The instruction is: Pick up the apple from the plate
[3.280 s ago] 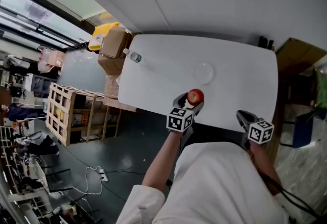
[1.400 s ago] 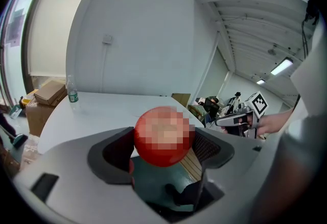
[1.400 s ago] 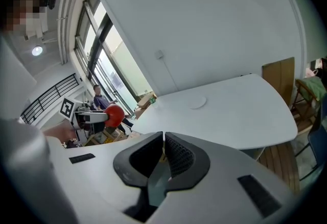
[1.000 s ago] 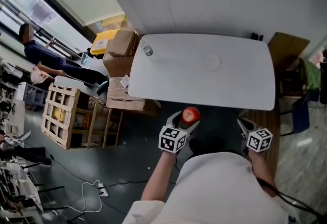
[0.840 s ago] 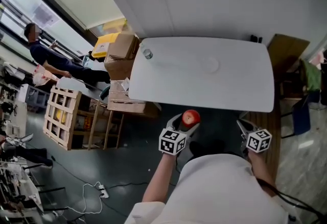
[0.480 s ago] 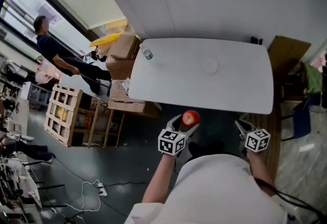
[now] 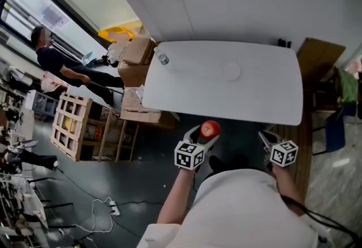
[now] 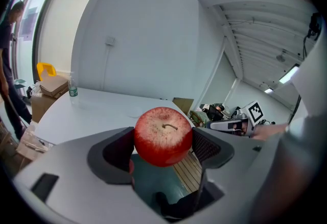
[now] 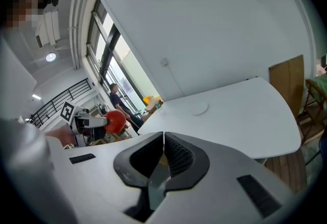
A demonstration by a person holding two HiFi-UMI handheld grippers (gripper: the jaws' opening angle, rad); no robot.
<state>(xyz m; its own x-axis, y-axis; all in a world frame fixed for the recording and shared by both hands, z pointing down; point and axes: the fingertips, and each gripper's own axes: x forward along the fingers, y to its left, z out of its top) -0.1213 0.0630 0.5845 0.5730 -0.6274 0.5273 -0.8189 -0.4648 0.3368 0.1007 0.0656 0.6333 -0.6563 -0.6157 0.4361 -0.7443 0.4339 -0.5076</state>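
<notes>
Left claw (image 7: 207,133): jaws stand wide and are clamped on the apple (image 8: 162,136), one pad pressing each side of the fruit. The apple is red, stem uppermost, and sits clear of any surface. In the head view it hangs over the dark floor, just short of the near edge of the white counter (image 7: 254,100) and well apart from the plate (image 7: 231,70), which lies toward the far side of the counter. Right claw (image 9: 163,147): the two ribbed pads meet with nothing between them. It is held near the person's body, to the right of the left claw, also short of the counter's near edge. A small bottle (image 7: 163,59) stands upright at the far left corner of the counter. Cardboard boxes (image 7: 136,52) are stacked against the counter's left end, with a wooden crate (image 7: 70,122) on the floor beyond them. A second person (image 7: 56,63) stands by the windows at the left.
</notes>
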